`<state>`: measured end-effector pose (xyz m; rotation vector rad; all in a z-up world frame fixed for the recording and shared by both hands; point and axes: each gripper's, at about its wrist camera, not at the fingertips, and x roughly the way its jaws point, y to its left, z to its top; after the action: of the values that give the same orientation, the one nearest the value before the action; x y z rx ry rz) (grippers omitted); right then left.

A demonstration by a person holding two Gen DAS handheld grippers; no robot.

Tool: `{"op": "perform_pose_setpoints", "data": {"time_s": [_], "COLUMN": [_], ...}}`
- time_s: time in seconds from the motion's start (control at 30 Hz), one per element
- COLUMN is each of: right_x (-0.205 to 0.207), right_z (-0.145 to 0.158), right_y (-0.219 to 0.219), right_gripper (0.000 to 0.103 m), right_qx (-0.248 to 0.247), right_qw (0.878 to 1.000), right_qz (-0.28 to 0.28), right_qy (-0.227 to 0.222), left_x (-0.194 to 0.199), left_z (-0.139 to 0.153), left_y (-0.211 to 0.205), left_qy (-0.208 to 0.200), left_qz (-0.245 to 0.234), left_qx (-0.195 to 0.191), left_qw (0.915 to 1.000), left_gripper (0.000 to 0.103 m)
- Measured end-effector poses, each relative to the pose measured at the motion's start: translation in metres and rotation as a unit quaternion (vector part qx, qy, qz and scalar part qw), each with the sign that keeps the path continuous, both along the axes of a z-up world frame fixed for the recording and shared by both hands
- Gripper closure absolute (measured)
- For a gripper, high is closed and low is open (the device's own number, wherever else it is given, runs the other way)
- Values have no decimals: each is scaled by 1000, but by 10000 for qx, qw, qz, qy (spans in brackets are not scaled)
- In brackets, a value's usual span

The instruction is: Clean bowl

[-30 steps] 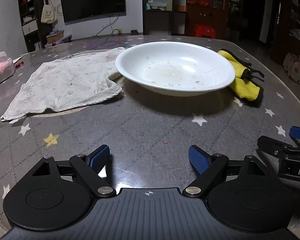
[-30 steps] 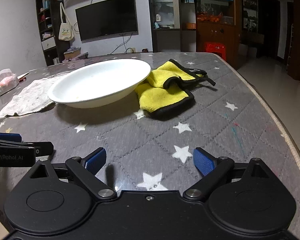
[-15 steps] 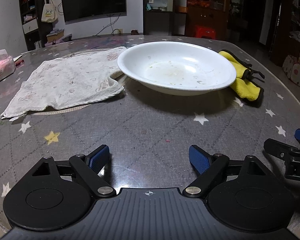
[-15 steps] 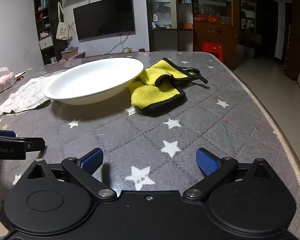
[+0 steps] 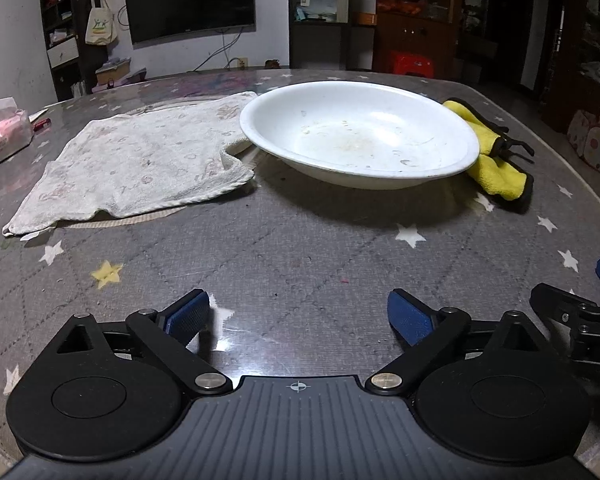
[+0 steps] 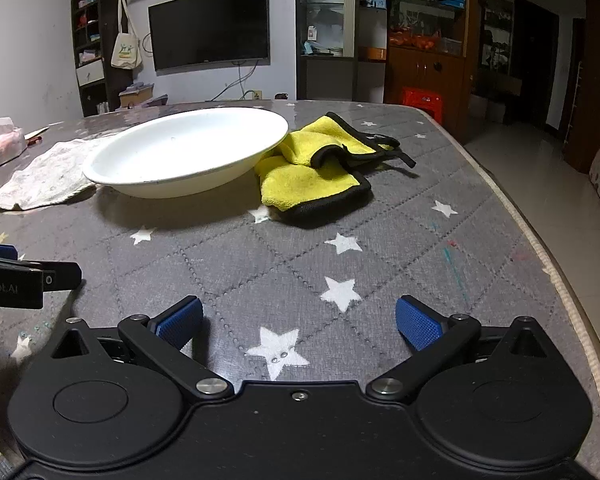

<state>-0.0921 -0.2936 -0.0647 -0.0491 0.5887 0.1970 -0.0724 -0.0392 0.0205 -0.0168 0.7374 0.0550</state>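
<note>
Dirty bowl (image 5: 360, 134) mid-table (image 5: 300, 248), both grippers' jaws apart, empty.
L gripper (image 5: 298, 314) reads "Robot.AI"; R gripper (image 6: 299, 320) near edge. Grey star cloth, towel (image 5: 136, 160) left, yellow rag (image 6: 312, 168) right; TV (image 6: 210, 26) behind.

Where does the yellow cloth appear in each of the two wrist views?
Left wrist view: the yellow cloth lies at the right, mostly hidden behind the bowl's right rim.
Right wrist view: it lies at centre, in plain sight.
Shared landmark: the white bowl, just left of the cloth in both.
</note>
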Motion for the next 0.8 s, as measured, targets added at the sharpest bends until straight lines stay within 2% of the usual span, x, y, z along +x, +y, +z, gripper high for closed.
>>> {"op": "perform_pose_setpoints", "data": {"time_s": [0.13, 0.2, 0.33, 0.57, 0.77, 0.8], "right_x": [4, 8, 16, 36, 56, 60], "right_z": [2, 3, 4, 6, 14, 15], "right_y": [-5, -12, -23, -39, -55, -57], "right_gripper": [0, 0, 0, 0, 0, 0], "right_qx": [4, 52, 37, -114, -154, -166], "right_qw": [10000, 9998, 9995, 9989, 9980, 9978], "right_qz": [-83, -154, -293, -439, -613, -637], "right_qy": [42, 60, 96, 69, 2, -11], "left_x": [3, 12, 17, 41, 74, 70], "left_z": [2, 7, 7, 25, 42, 41], "left_y": [1, 21, 29, 70, 117, 122], "left_qy": [0, 6, -41, -274, -467, -494], "left_qz": [-14, -39, -29, 232, 562, 622], "left_qx": [-2, -8, 48, 157, 465, 504], "left_qw": [10000, 10000, 10000, 9992, 9962, 9956], "left_gripper": [6, 6, 6, 6, 6, 6]}}
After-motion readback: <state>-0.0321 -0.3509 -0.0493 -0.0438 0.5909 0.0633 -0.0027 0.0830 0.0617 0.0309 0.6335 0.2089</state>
